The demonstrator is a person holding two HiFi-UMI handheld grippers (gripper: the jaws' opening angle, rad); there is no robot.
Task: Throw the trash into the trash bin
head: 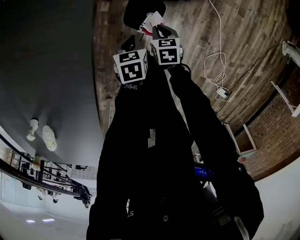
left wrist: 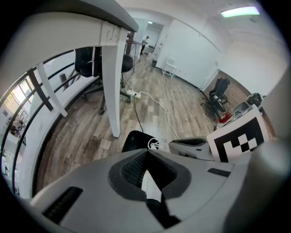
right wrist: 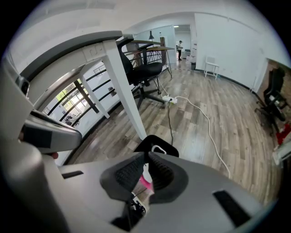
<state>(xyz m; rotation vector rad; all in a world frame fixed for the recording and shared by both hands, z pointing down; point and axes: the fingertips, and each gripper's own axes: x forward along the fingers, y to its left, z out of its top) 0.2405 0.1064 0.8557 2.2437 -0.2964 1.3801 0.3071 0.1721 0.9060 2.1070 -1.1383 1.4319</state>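
A black trash bin point(head: 138, 11) stands on the wood floor right under both grippers; it also shows as a black bin point(left wrist: 136, 141) and a black bin point(right wrist: 157, 143) just beyond each pair of jaws. My right gripper point(right wrist: 146, 155) is shut on a pink-and-white wrapper point(right wrist: 145, 178), which sticks out over the bin as the wrapper point(head: 152, 19). My left gripper point(left wrist: 146, 154) is shut on a thin white scrap point(left wrist: 151, 184). In the head view the left gripper point(head: 127, 44) and right gripper point(head: 158, 29) sit side by side, both pointing steeply down.
A white table leg point(left wrist: 111, 91) stands close to the left of the bin. A white cable with a power strip point(head: 220, 91) lies on the floor to the right. A black office chair point(right wrist: 145, 73) stands behind the table. Bottles point(head: 47, 138) sit on the grey tabletop.
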